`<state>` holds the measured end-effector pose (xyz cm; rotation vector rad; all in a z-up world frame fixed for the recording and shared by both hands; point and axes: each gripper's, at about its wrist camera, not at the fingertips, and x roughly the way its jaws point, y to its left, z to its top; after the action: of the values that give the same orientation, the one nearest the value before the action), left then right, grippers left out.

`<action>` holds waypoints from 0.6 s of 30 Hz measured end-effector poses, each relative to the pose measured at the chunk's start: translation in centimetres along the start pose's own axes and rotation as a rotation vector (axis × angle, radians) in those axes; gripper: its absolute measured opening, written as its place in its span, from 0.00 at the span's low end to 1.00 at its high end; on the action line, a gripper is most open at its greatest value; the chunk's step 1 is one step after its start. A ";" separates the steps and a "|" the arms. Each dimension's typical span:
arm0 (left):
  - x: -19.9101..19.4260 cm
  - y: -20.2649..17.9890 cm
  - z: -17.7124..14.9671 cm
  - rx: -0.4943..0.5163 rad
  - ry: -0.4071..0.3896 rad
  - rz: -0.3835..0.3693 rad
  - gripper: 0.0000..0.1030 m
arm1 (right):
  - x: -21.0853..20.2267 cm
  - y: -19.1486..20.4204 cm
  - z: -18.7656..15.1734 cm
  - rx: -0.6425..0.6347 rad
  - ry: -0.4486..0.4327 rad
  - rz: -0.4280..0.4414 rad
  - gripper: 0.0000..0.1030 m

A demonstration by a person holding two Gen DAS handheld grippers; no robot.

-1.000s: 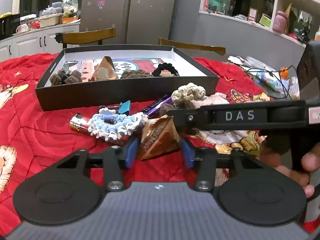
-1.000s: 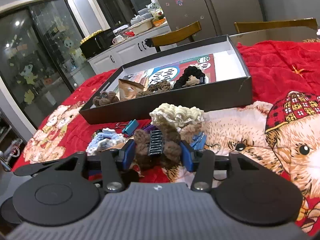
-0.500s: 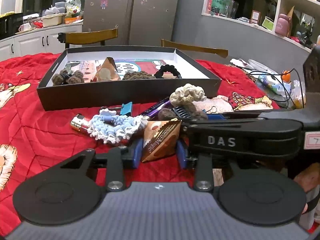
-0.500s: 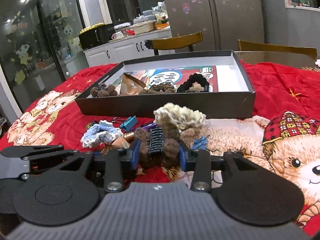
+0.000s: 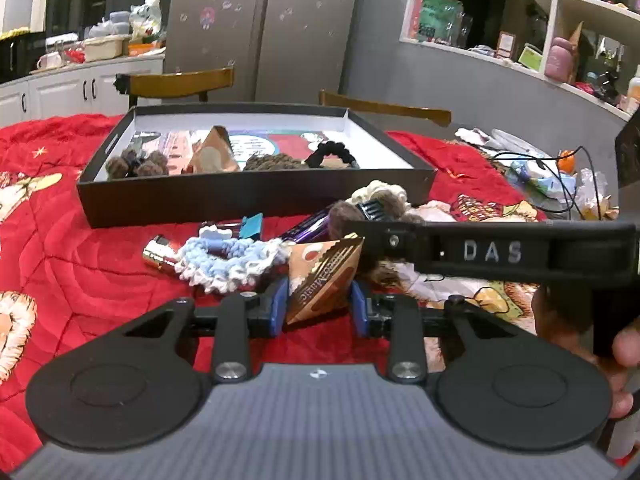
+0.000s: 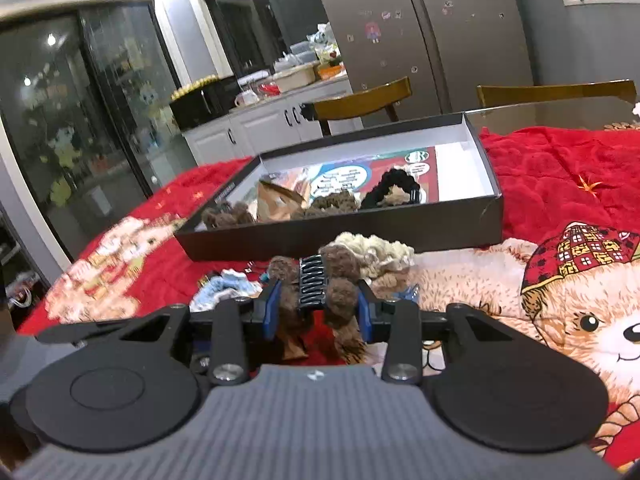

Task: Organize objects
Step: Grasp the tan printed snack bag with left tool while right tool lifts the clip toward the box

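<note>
My left gripper [image 5: 319, 307] is shut on a brown triangular snack packet [image 5: 323, 273], just above the red cloth. My right gripper [image 6: 316, 310] is shut on a brown pom-pom hair claw [image 6: 320, 284] and holds it lifted in front of the black box [image 6: 360, 228]. The box [image 5: 248, 196] holds a brown pom-pom clip, a triangular packet, a brown scrunchie and a black scrunchie. On the cloth before it lie a blue-white scrunchie [image 5: 224, 260], a cream scrunchie [image 6: 376, 254], a gold tube [image 5: 158, 254], a purple pen [image 5: 306, 226] and a teal clip [image 5: 251, 226].
The right gripper's arm [image 5: 500, 250] crosses the left wrist view on the right. Two wooden chairs [image 5: 176, 80] stand behind the table. Cables and small clutter [image 5: 552, 180] lie at the far right. A bear print [image 6: 580, 312] covers the cloth on the right.
My left gripper closed on the snack packet and raised it slightly. My right gripper lifted the hair claw and moved it toward the box.
</note>
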<state>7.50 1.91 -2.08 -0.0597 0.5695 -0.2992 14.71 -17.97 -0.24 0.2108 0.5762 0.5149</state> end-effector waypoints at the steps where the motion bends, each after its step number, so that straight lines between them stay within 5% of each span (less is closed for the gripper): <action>1: -0.2 -0.1 0.0 0.005 -0.009 -0.007 0.37 | -0.2 -0.1 0.1 0.008 -0.008 0.009 0.41; 18: -1.7 -1.8 -0.6 0.078 -0.065 -0.041 0.37 | -2.5 -1.7 1.3 0.114 -0.134 0.080 0.41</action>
<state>5.36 0.67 -1.46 -0.0057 0.4926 -0.3574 14.34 -20.80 1.39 0.3754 0.4678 0.5412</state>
